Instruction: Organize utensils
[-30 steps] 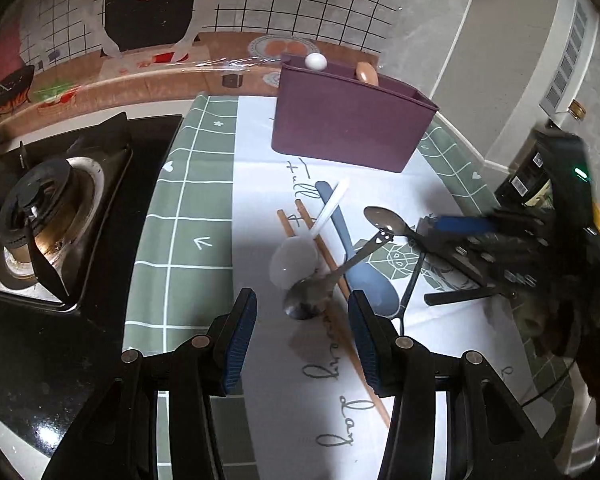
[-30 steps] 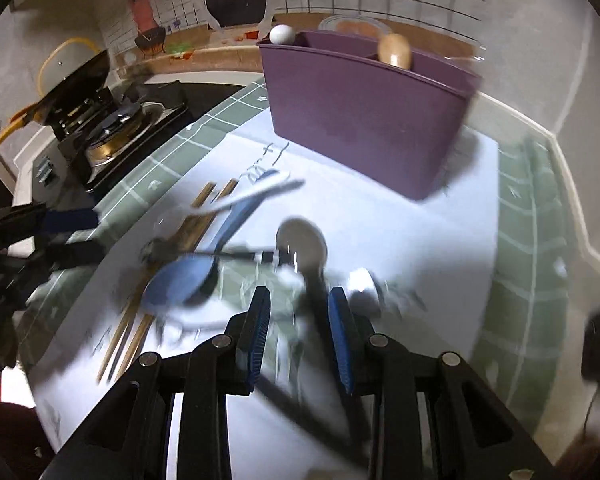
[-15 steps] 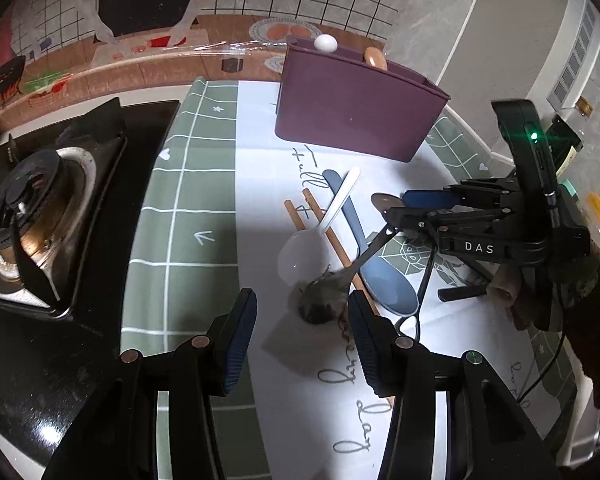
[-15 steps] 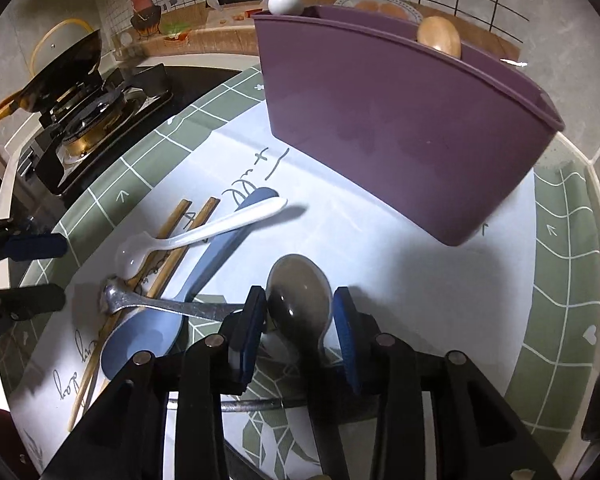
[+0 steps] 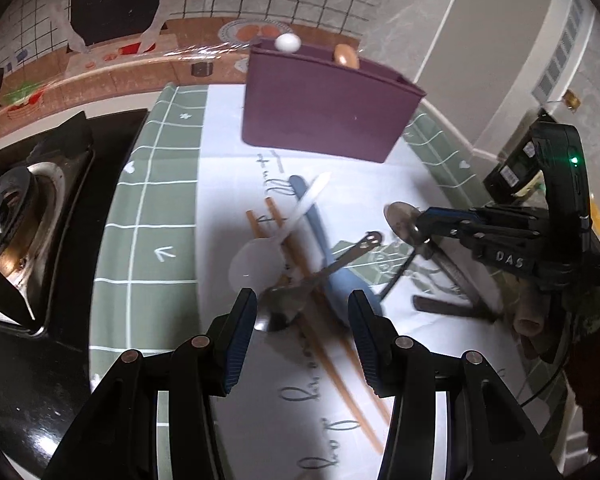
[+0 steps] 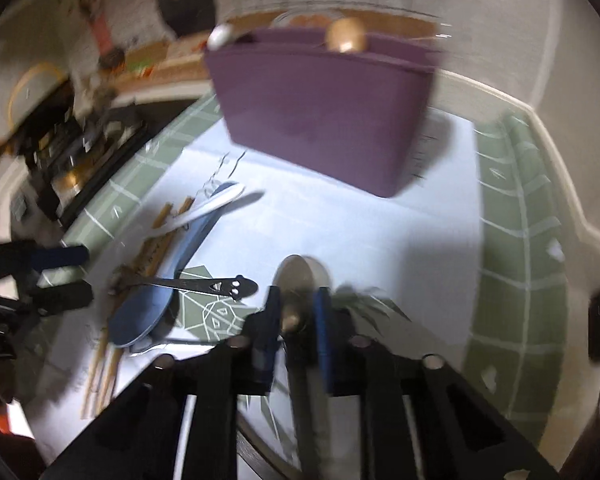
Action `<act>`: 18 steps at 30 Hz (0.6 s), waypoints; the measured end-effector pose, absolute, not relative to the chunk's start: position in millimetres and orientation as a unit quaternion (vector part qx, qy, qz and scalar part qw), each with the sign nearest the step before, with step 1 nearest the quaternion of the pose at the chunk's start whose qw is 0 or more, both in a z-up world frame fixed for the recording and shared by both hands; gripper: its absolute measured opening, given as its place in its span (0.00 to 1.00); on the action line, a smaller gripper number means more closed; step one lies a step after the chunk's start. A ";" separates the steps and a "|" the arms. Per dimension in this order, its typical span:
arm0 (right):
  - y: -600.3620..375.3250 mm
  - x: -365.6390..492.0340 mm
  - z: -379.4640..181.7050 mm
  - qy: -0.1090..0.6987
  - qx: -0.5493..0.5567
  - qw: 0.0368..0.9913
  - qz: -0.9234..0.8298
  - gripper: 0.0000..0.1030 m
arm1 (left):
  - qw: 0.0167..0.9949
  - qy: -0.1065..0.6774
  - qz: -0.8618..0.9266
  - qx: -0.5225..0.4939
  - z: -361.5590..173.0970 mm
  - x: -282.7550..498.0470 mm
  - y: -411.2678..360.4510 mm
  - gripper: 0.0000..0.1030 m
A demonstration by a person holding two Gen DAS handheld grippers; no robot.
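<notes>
Purple caddy (image 5: 320, 116), two chopsticks (image 5: 332, 356), right tool (image 6: 296, 320) gripping one spoon (image 6: 302, 276)

- Black linkage arms, round brass-coloured screws, blue ribbed pads on left gripper (image 5: 302, 330)
- Right gripper (image 5: 418, 230): white "DAS" lettering, green light, bare fingers (image 5: 528, 316) on handle

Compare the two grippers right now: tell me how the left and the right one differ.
The left gripper is open and holds nothing; the right gripper is shut on a dark spoon. The left hovers over the metal spoon in the pile; the right sits clear of the pile, its spoon's bowl pointing toward the purple holder. Both have blue-padded fingers.
</notes>
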State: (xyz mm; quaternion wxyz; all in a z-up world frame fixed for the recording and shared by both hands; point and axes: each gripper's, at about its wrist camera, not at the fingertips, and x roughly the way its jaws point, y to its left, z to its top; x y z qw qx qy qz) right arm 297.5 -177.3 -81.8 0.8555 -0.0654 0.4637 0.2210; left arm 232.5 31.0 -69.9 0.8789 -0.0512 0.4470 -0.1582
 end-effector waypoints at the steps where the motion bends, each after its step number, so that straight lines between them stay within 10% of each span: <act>1: -183.1 294.1 -79.2 0.462 -0.062 0.859 0.214 0.09 | 0.880 0.444 -0.160 -0.053 -69.9 230.3 27.3 0.47; 18: -228.8 250.5 -70.1 0.460 -0.029 0.874 0.157 0.19 | 0.905 0.421 -0.044 -0.049 -98.8 229.0 -24.7 0.47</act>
